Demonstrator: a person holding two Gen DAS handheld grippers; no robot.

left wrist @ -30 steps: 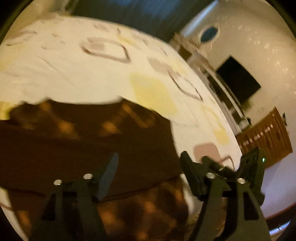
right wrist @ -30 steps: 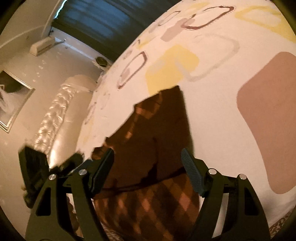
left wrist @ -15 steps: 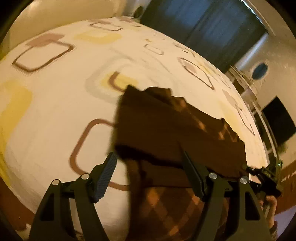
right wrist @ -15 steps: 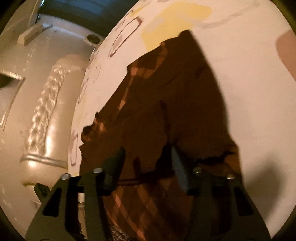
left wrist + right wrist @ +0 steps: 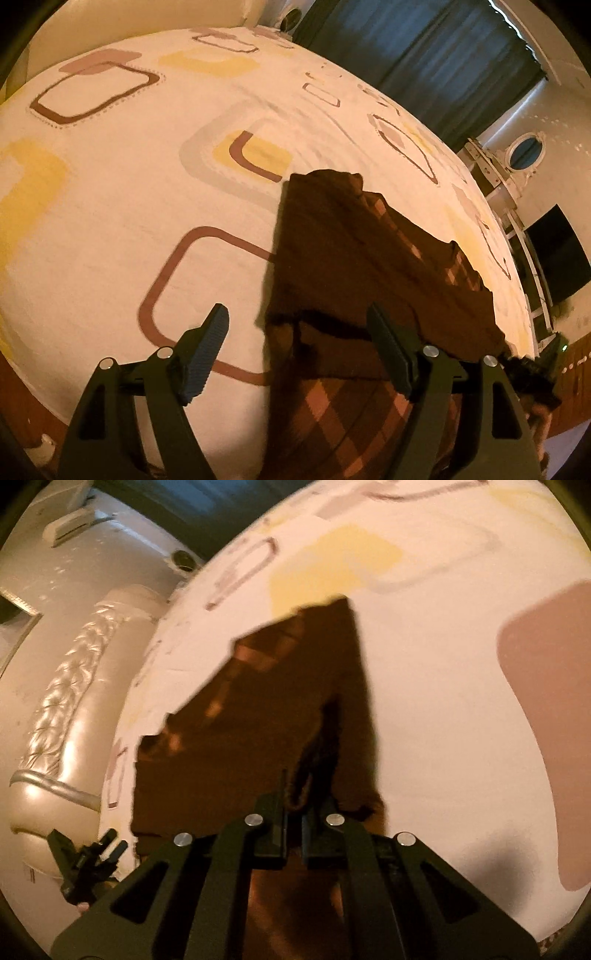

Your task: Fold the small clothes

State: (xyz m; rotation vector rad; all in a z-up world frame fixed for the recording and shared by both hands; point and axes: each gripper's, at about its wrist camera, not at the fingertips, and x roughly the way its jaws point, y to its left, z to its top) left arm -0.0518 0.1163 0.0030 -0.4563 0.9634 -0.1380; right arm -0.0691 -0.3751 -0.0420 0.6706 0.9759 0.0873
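Observation:
A small dark brown garment (image 5: 373, 266) with an orange check pattern lies on the white patterned bed sheet (image 5: 147, 206), partly folded over itself. My left gripper (image 5: 299, 347) is open and hovers over its near left corner, touching nothing. In the right wrist view the same garment (image 5: 258, 716) stretches away from me. My right gripper (image 5: 293, 819) is shut on a pinched fold of the garment's near edge. The left gripper also shows in the right wrist view (image 5: 86, 856) at the lower left. The right gripper shows in the left wrist view (image 5: 532, 365) at the garment's far right edge.
A padded cream headboard (image 5: 70, 686) runs along the bed's left side. Dark curtains (image 5: 424, 48), a white shelf unit (image 5: 495, 173), a black screen (image 5: 554, 258) and a wooden dresser (image 5: 576, 369) stand beyond the bed. The sheet (image 5: 443, 686) spreads bare right of the garment.
My right gripper has closed from open onto the garment's near edge. My left gripper has stayed open and swung left, so the garment's left corner now lies between its fingers.

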